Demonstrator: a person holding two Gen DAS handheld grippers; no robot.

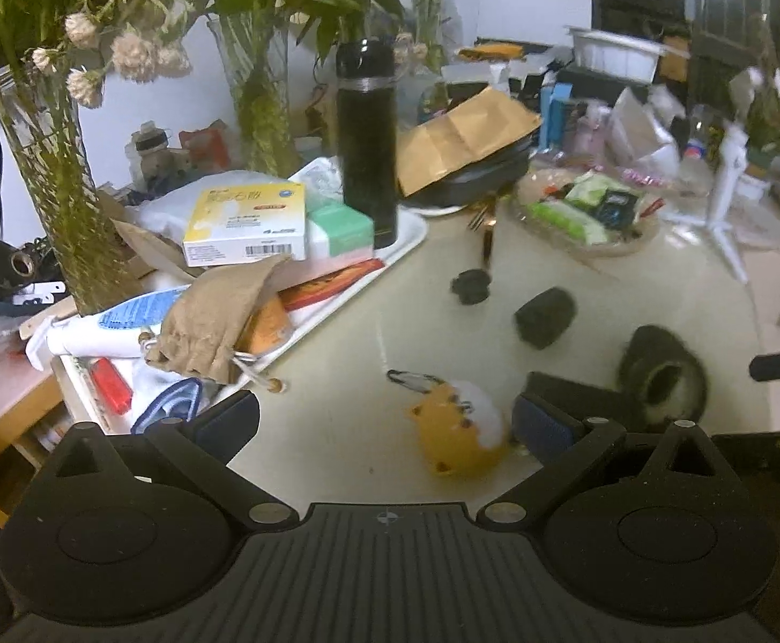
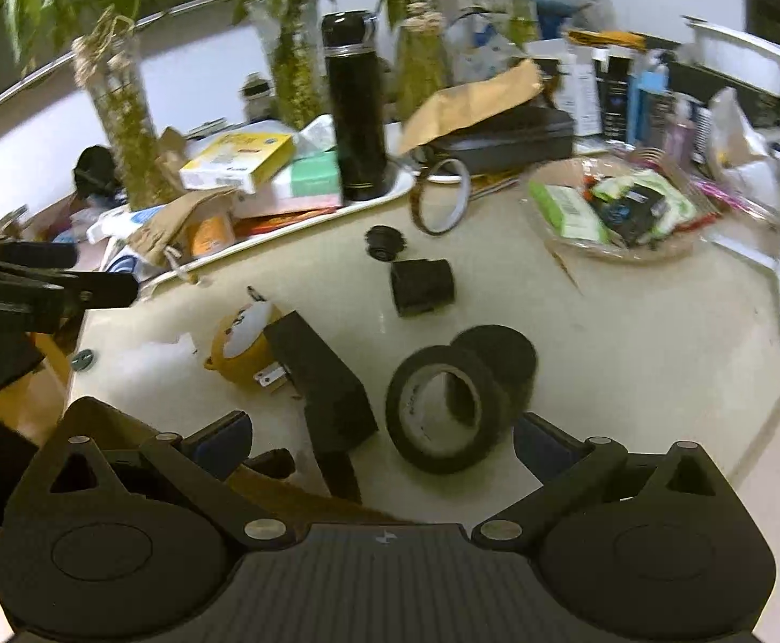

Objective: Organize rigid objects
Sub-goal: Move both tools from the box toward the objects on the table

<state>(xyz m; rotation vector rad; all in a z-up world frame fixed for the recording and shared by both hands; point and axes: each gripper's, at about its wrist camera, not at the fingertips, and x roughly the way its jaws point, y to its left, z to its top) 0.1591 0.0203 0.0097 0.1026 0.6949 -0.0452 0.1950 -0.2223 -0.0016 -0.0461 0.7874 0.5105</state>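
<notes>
Tape roll (image 2: 446, 410) on edge near the table's (image 2: 631, 332) front rim sits just ahead of our right gripper (image 2: 384, 442), jaws wide and empty like the left gripper's (image 1: 384, 423); we judge straddling its rim squarely best.

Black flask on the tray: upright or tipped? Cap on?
Upright, cap on. The flask stands on its base at the tray edge, cap seated on top.

On the surface (image 2: 631, 321), a tape roll (image 2: 446, 410) lies right of a box (image 2: 325, 380); a flask (image 2: 357, 107) stands behind, on a tray (image 2: 304, 227).
</notes>
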